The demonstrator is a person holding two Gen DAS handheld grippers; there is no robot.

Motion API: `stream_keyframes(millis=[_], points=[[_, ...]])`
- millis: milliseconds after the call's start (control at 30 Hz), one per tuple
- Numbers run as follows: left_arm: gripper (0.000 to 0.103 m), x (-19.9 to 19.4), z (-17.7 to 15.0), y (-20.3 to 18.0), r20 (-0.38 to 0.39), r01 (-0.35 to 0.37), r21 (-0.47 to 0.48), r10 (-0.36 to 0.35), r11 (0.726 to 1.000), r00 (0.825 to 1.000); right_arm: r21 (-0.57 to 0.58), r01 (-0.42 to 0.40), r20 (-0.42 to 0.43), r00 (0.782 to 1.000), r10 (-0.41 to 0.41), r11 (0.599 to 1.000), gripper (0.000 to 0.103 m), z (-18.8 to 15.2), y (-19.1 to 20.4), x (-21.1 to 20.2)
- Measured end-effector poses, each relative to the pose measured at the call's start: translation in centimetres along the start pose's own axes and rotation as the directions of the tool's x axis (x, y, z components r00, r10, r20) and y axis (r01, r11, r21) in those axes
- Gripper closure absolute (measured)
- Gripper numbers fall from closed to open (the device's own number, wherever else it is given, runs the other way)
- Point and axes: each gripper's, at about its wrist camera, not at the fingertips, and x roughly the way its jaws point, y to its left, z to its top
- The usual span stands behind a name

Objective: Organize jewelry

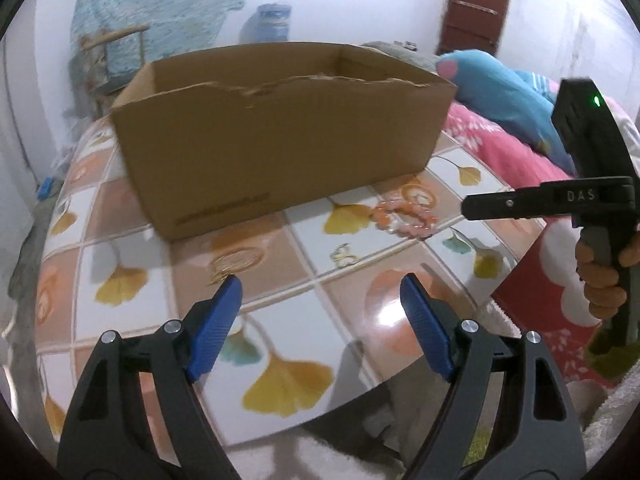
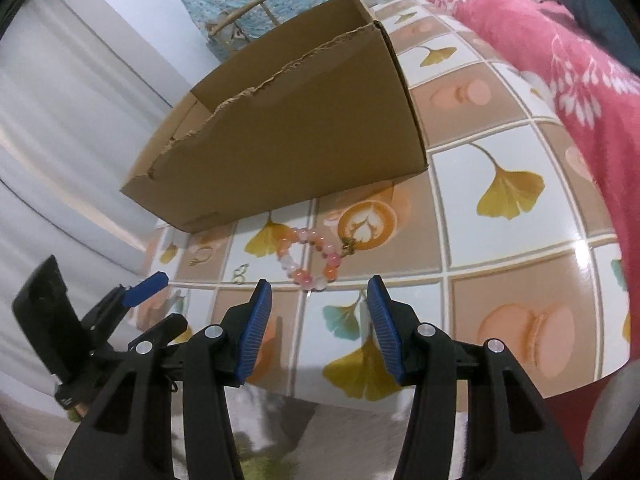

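Both claws gape wide: the left gripper (image 1: 320,292) and right gripper (image 2: 320,292) hover above the leaf-patterned tiled table (image 2: 500,240); a pink-and-orange beaded bracelet (image 2: 308,258) lies at twelve o'clock, an open brown cardboard box (image 2: 288,128) beyond.

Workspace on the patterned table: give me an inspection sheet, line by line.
Surface: glossy table printed with ginkgo leaves, coffee and macarons.
Job's things: open cardboard box with torn rim; beaded bracelet in front of it; small ring-like piece; thin gold hoops, blurred.
Clutter: nothing seen on the table.
Grippers: left gripper open, empty, above the table; right gripper open, empty, lined up with the bracelet.
Cables: nothing seen.
Surroundings: pink floral blanket, blue plush toy, pale wall, brown door.
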Motion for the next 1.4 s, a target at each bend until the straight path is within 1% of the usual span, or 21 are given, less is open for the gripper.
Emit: stream_keyframes(millis=[67,133,167,233,267,333,433,600,633,767,867,1000,1100,1233,1267,1333,1400], points=[[0.026,0.4,0.2,-0.7,0.006,-0.011,0.028,0.011,1.0,1.0,-0.006,0.01,0.008,1.0,-0.01,1.0,0.054,0.0,0.1,0.2],[0.033,0.7,0.3,-1.2,0.012,-0.019,0.067,0.018,0.998,1.0,-0.012,0.014,0.016,1.0,-0.014,1.0,0.054,0.2,-0.1,-0.1],[0.034,1.0,0.3,-1.4,0.01,-0.019,0.089,0.018,0.996,1.0,-0.015,0.016,0.019,1.0,-0.016,1.0,0.054,0.3,-0.3,-0.2],[0.043,1.5,0.4,-1.6,0.001,-0.004,0.122,0.003,0.993,1.0,-0.017,0.015,0.022,1.0,-0.014,1.0,0.054,0.4,-0.5,-0.1],[0.045,1.9,0.4,-1.7,-0.009,0.006,0.141,-0.005,0.99,1.0,-0.017,0.011,0.022,1.0,-0.011,1.0,0.054,0.4,-0.6,0.0],[0.054,2.5,0.6,-1.8,-0.026,0.03,0.177,-0.026,0.984,0.999,-0.019,0.003,0.021,1.0,-0.003,1.0,0.054,0.5,-0.8,0.3],[0.062,3.3,1.1,-1.9,-0.051,0.06,0.24,-0.049,0.969,0.997,-0.022,-0.008,0.018,1.0,0.008,1.0,0.054,0.8,-1.1,0.7],[0.072,4.6,1.8,-1.7,-0.112,0.116,0.301,-0.086,0.947,0.99,-0.028,-0.03,0.013,0.999,0.031,0.999,0.054,1.3,-1.5,1.3],[0.074,4.8,1.8,-1.7,-0.123,0.123,0.306,-0.089,0.944,0.988,-0.029,-0.032,0.013,0.999,0.033,0.999,0.054,1.4,-1.6,1.4],[0.076,5.0,2.1,-0.9,-0.163,0.173,0.308,-0.127,0.935,0.978,-0.025,-0.042,0.015,0.999,0.042,0.999,0.054,1.7,-2.2,1.6],[0.077,5.1,2.3,-0.6,-0.179,0.206,0.31,-0.155,0.928,0.971,-0.021,-0.044,0.013,0.999,0.044,0.999,0.054,1.9,-2.6,1.8],[0.078,5.2,2.5,-0.2,-0.199,0.257,0.325,-0.199,0.91,0.959,-0.009,-0.06,0.011,0.998,0.06,0.998,0.054,2.0,-3.0,2.1],[0.079,5.2,2.5,-0.1,-0.203,0.279,0.33,-0.221,0.902,0.954,-0.012,-0.059,0.014,0.998,0.059,0.998,0.054,2.0,-3.0,2.1],[0.089,5.3,2.5,-0.2,-0.196,0.268,0.325,-0.212,0.907,0.957,-0.03,-0.065,0.025,0.998,0.066,0.997,0.055,2.0,-2.7,1.6],[0.09,5.2,2.6,0.1,-0.194,0.266,0.318,-0.212,0.91,0.958,-0.041,-0.066,0.028,0.997,0.067,0.997,0.057,2.0,-2.5,1.5],[0.096,5.3,2.6,0.2,-0.188,0.252,0.304,-0.201,0.919,0.961,-0.062,-0.068,0.025,0.997,0.069,0.996,0.064,1.8,-2.1,1.4],[0.097,5.2,2.4,0.2,-0.182,0.236,0.298,-0.188,0.925,0.965,-0.073,-0.066,0.018,0.998,0.067,0.995,0.069,1.8,-1.7,1.3]])
